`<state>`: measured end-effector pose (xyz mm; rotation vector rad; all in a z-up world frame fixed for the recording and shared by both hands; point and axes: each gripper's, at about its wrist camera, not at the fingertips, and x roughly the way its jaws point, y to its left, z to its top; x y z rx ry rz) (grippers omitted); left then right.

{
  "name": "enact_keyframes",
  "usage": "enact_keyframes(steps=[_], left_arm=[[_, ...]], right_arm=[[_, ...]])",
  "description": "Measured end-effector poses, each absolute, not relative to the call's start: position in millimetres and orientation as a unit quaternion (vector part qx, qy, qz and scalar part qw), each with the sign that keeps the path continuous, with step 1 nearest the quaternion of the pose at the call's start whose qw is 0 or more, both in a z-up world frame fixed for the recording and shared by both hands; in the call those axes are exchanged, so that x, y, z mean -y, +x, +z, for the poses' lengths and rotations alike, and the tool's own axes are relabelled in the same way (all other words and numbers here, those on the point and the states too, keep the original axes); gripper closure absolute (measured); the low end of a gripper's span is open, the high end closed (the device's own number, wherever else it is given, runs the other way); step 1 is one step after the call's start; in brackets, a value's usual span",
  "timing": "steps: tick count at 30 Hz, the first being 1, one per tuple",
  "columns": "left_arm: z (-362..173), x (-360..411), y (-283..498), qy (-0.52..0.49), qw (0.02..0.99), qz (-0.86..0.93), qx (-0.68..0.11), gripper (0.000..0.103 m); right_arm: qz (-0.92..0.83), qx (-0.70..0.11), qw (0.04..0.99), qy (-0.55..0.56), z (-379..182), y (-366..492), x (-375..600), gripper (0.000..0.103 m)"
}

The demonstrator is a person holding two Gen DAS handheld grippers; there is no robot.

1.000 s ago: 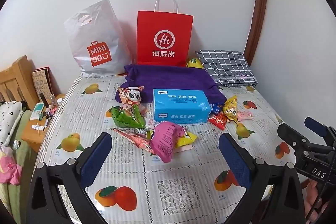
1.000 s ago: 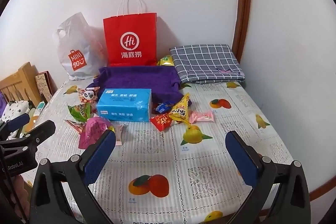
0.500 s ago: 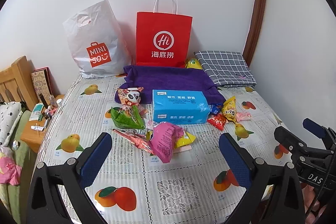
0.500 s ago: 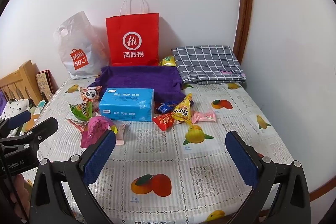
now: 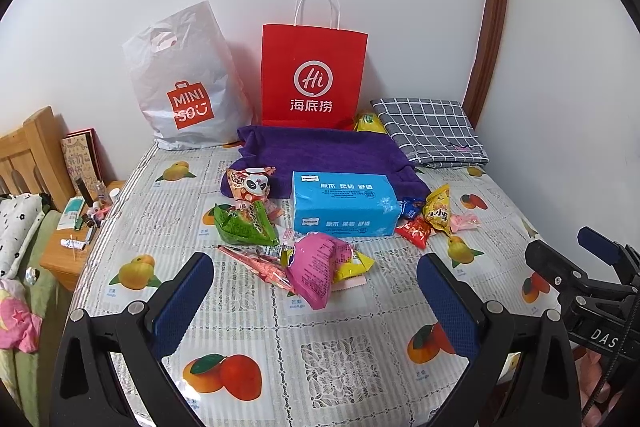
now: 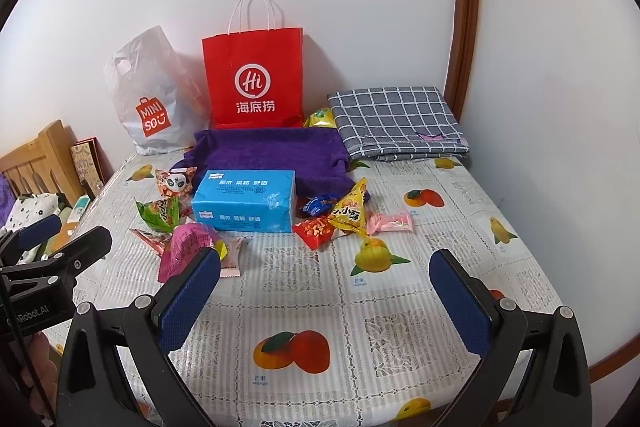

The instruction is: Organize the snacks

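Note:
Several snack packets lie around a blue tissue pack [image 5: 344, 203] [image 6: 245, 202] on the fruit-print tablecloth [image 5: 248, 319]. Left of it are a pink packet [image 5: 316, 267] [image 6: 185, 247], a green packet [image 5: 244, 223] and a panda packet [image 5: 250, 183]. Right of it are a yellow triangular packet [image 6: 350, 213] [image 5: 438, 209], a red packet [image 6: 318, 230] and a pale pink packet [image 6: 390, 221]. My left gripper [image 5: 316, 291] is open and empty, above the cloth in front of the pink packet. My right gripper [image 6: 326, 291] is open and empty, nearer than the red packet.
A red paper bag [image 5: 314, 77] and a white Miniso bag [image 5: 184, 83] stand against the back wall. A purple cloth [image 5: 320, 151] and a folded checked cloth [image 5: 430, 131] lie behind the snacks. A wooden bedside shelf [image 5: 68, 247] with small items is left.
Both grippers have drifted slightly back and up, so the snacks sit a little farther away. Both stay open and empty. Nothing on the table has moved.

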<state>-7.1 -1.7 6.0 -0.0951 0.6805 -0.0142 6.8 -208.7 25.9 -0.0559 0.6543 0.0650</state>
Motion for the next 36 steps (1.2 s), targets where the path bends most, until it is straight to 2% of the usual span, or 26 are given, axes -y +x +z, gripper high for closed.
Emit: enact_keyframes(steps=[36], left_arm=[[11.6,8.5,-13.2,-0.041,0.944,-0.008,-0.329,0.001]], right_arm=[[0.031,-0.318,0.947,-0.025,26.6,0.1,209.1,0.0]])
